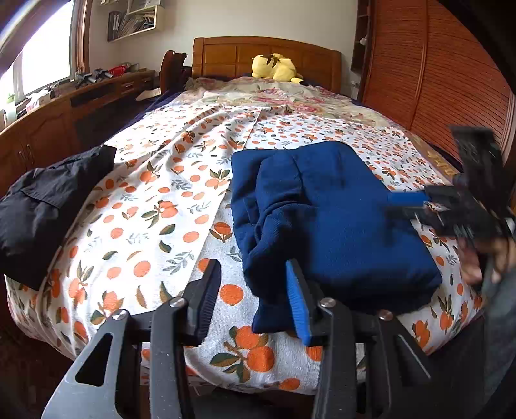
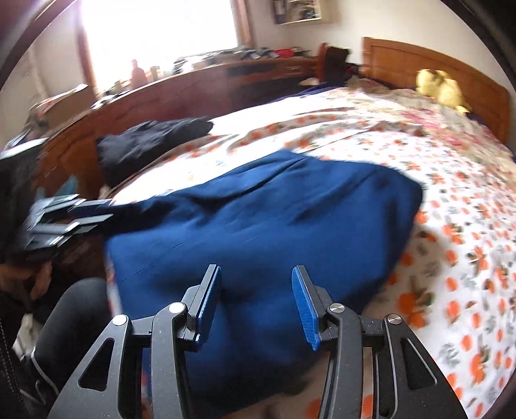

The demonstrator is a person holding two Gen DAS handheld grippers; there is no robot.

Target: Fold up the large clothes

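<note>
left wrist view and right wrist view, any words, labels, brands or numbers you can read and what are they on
None can be read.
Gold marks on the dark strip at the bed's right edge: too distorted to read.
Book spines on the wall shelf: too small.
Right wrist view: too blurred for any text.

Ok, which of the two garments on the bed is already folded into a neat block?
The blue garment, a squared-off folded block right ahead of both grippers. The black garment lies rumpled at the bed's far-left edge.
</note>
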